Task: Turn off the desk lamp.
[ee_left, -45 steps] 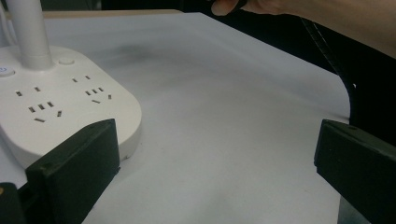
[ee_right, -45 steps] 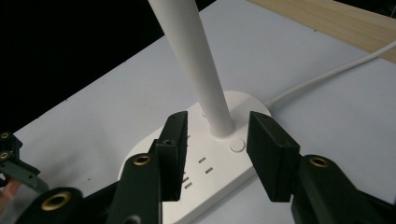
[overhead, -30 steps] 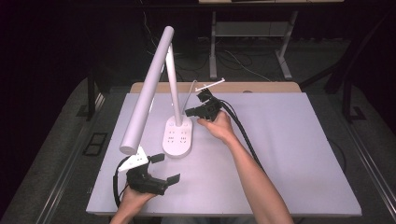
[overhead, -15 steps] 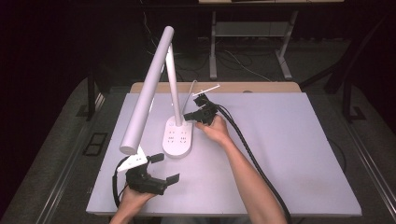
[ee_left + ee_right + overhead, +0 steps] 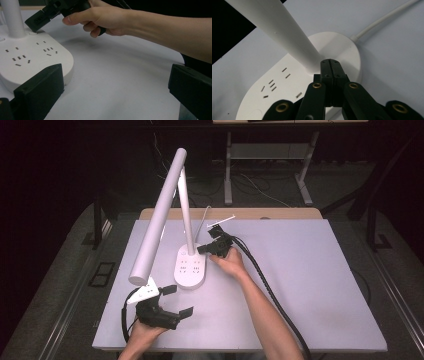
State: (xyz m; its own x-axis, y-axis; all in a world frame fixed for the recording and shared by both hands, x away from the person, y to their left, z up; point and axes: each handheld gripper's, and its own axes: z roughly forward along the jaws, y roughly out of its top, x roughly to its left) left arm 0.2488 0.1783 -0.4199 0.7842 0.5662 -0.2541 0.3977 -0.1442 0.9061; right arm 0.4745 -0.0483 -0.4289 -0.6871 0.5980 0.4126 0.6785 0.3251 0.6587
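Observation:
A white desk lamp stands left of the table's centre, on an oval base [image 5: 191,267] with socket holes, an upright stem [image 5: 186,210] and a long head bar [image 5: 157,215] sloping down to the front left. My right gripper [image 5: 201,249] is shut with nothing in it. Its joined tips [image 5: 329,62] sit at the foot of the stem [image 5: 277,30], just over the base [image 5: 342,45]; I cannot tell whether they touch. The left gripper view has the right gripper [image 5: 32,21] above a small round button [image 5: 32,33]. My left gripper [image 5: 178,300] rests open near the front edge, facing the base [image 5: 30,57].
The lamp's white cable [image 5: 384,20] runs off the back of the base toward the table's far edge. A small white part [image 5: 221,222] lies behind the right hand. The black cable [image 5: 260,275] of the right gripper trails along the forearm. The grey tabletop [image 5: 310,270] spreads to the right.
My right gripper has sunk a little toward the lamp base, staying shut. The left gripper has not moved.

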